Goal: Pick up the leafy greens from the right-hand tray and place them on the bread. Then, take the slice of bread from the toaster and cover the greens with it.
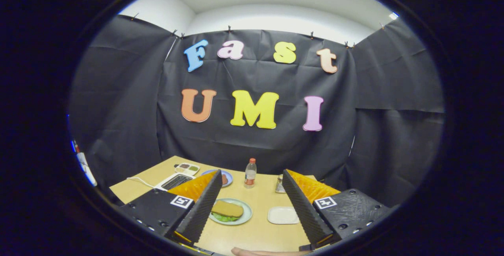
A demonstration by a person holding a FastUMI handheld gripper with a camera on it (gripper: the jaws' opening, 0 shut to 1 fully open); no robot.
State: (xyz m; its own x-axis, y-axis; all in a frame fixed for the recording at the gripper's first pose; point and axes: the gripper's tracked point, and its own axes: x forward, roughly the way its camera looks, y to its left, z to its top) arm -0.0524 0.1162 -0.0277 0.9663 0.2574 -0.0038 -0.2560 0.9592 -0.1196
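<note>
Two slices of bread already sit stacked on the green plate (246, 215), the top slice of bread (227, 208) lying over the leafy greens (223, 218), which peek out along its near edge. From how things lie, I judge the covering step done, or all but done, and what remains is to back the tool (252, 204) off cleanly.

To do that well, I would lift straight up and away with the fingers kept apart, so neither tip catches the top slice and drags it off the greens. If the slice looks skewed once I am clear, a light nudge at one edge would beat a fresh grasp, which could squash the stack.

The tool stands wide open and holds nothing; its two ribbed black fingers (202, 204) flank the plate from above and touch neither it nor the desk (260, 232). The plate lies just ahead, nearer my left finger. The right-hand tray (282, 215), white and bare, sits beside the plate, close to my right finger.

Beyond the fingers I see the toaster (176, 181), a small blue dish (226, 178) with something reddish on it, a bottle with a red cap (250, 173) and a divided condiment tray (187, 168). A hand (252, 252) shows at the near edge of the desk.
</note>
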